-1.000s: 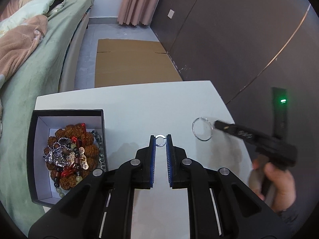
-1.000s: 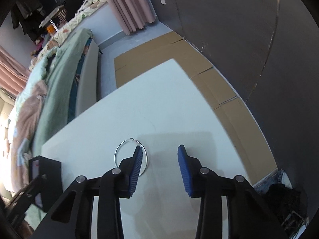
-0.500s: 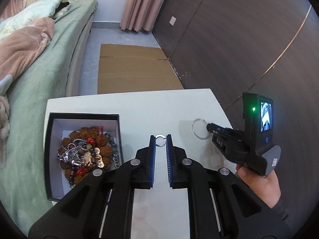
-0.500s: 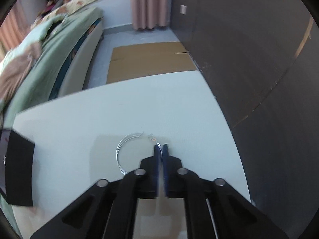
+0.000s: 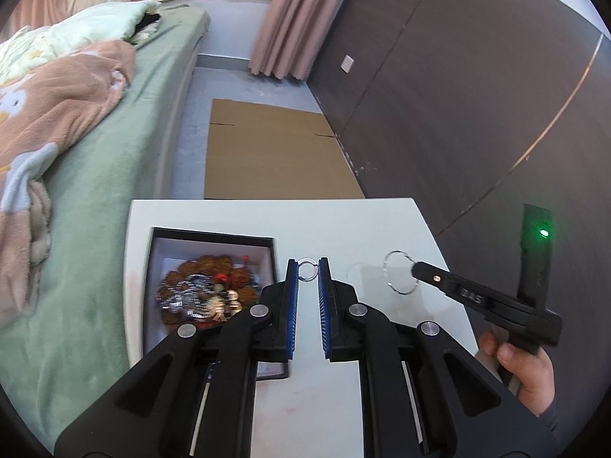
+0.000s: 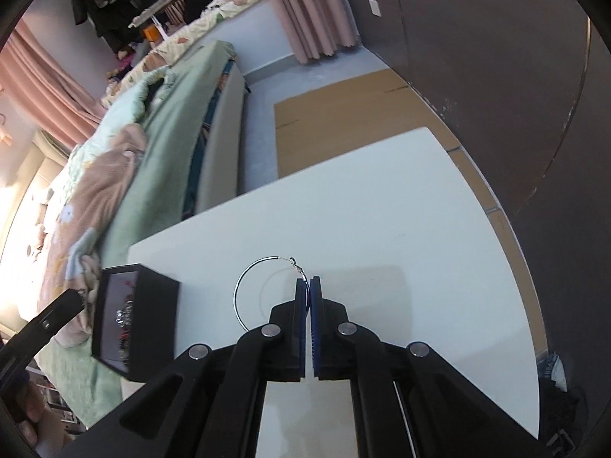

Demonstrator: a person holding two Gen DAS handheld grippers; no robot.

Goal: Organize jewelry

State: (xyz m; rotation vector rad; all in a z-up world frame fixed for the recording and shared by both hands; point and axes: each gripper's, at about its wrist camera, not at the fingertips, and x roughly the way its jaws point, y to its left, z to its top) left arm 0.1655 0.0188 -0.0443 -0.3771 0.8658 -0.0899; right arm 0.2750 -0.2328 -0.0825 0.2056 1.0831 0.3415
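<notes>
Both tongs are over the white rectangular surface, each with a piece of jewelry at its tips. Left tongs stand only narrowly parted, their blue pads pinching a small silver ring between the very tips, the ring upright and clear of the surface. Right tongs are pressed almost fully together on the wire of a large thin silver hoop earring; the hoop juts out to the left of the tips and its little clasp loop sits at the top. From the left wrist view that same hoop hangs from the right tongs' tip above the surface, casting a faint shadow beside it. To the left of the left tongs, near the surface's left edge, sits an open black square box with a white lining, holding a heap of brown knobbly bead bracelets and silvery chains. Beyond the surface lie a flattened brown cardboard sheet on the floor and a bed with a green cover.
</notes>
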